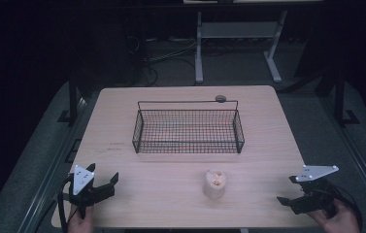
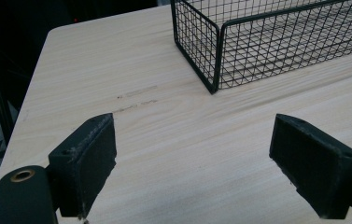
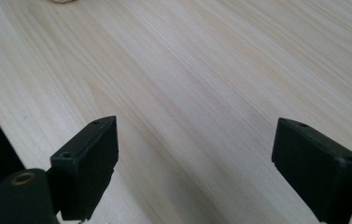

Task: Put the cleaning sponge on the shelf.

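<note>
Grippers spread and empty at the near edge of the table (image 1: 122,160): my left gripper (image 1: 104,180) hovers at the near-left corner, my right gripper (image 1: 287,190) at the near-right edge, each with jaws wide apart over bare wood. Between them, a little farther in, a pale bread roll (image 1: 215,184) stands alone. Beyond it, at mid-table, sits the black wire basket (image 1: 189,127).

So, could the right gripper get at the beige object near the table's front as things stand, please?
Probably yes: the right gripper is open and only bare table lies between it and the beige object.
</note>
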Action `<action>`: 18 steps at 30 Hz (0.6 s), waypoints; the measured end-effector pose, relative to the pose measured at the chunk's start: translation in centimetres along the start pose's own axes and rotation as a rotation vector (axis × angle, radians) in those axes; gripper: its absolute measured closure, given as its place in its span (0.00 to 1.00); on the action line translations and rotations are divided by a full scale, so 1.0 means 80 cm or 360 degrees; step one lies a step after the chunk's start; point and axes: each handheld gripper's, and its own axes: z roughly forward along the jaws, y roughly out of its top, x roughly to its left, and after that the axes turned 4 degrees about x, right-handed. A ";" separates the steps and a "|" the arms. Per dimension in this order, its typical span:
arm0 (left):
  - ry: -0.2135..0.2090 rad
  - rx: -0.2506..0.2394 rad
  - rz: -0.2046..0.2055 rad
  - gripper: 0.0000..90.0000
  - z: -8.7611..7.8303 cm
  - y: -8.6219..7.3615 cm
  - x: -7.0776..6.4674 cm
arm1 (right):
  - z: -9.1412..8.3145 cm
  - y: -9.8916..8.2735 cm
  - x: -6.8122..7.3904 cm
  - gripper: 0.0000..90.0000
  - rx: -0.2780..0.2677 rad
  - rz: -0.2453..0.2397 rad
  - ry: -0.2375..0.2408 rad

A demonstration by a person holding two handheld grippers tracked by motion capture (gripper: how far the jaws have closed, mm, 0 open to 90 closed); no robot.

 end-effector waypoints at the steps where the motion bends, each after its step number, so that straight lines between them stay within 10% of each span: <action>1: 0.0000 0.0005 0.0008 0.16 0.000 0.001 0.000 | 0.000 0.001 0.000 0.16 0.0006 -0.0016 0.0004; 18: -0.0032 -0.0010 -0.0006 0.16 0.002 0.002 -0.002 | 0.004 0.049 0.018 0.16 0.0105 -0.0219 0.0110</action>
